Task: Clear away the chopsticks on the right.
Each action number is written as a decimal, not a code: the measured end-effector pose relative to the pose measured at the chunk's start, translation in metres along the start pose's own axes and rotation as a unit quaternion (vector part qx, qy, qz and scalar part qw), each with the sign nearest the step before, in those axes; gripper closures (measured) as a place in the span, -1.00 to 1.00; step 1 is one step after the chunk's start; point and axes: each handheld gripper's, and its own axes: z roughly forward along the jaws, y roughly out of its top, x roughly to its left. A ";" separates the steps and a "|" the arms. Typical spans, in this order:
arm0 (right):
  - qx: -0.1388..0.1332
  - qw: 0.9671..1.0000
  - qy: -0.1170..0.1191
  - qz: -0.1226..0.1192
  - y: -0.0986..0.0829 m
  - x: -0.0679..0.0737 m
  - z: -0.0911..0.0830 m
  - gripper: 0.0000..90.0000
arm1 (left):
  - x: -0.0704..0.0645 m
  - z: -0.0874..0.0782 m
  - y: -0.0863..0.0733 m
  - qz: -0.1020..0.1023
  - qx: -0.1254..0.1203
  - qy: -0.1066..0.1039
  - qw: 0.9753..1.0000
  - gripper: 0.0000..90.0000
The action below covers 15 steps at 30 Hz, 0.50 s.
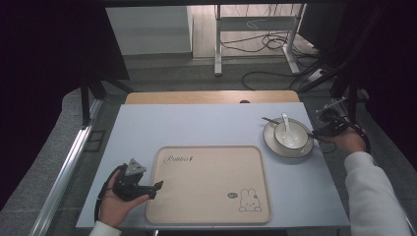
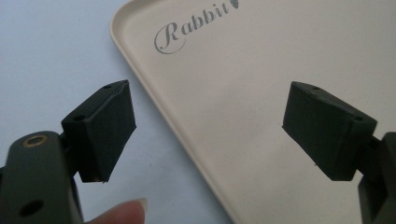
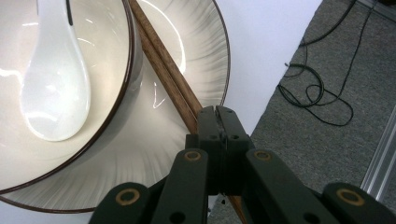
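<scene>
**Right claw clamped on chopsticks at the plate**

The right claw [image 3: 217, 122] has its jaws pressed together on the near end of the brown chopsticks [image 3: 163, 65], which lie across the plate [image 3: 201, 51] just beside the bowl [image 3: 116, 93]. In the right gripper view the sticks run from the jaws up and away along the bowl's dark rim. A white spoon [image 3: 51, 88] rests inside the bowl, scoop down (its handle points toward the far edge). In the high view the plate [image 1: 268, 140] sits near the right edge of the pale blue bench [image 1: 206, 123], with the right claw [image 1: 317, 133] at its right side and the chopsticks [image 1: 272, 120] poking out at the far left of the bowl [image 1: 290, 136].

The left claw [image 2: 208, 126] is spread wide and holds nothing. It hovers over the left edge of the beige tray [image 2: 261, 70], one jaw above the bench [image 2: 51, 51], the other above the tray, close to the "Rabbit" lettering. In the high view the left claw [image 1: 157, 189] sits at the tray's [image 1: 206, 172] near left edge.
</scene>
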 end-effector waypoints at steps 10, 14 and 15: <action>0.002 1.000 0.003 -0.006 0.000 0.001 0.000 0.97 | 0.000 0.001 0.000 0.001 0.002 0.000 1.000 -0.62; 0.001 1.000 0.001 -0.005 0.000 0.001 0.001 0.97 | 0.000 0.000 0.000 0.001 0.001 0.000 1.000 -0.62; 0.001 1.000 0.001 -0.005 0.000 0.001 0.001 0.97 | 0.000 0.000 0.000 0.001 0.001 0.000 1.000 -0.62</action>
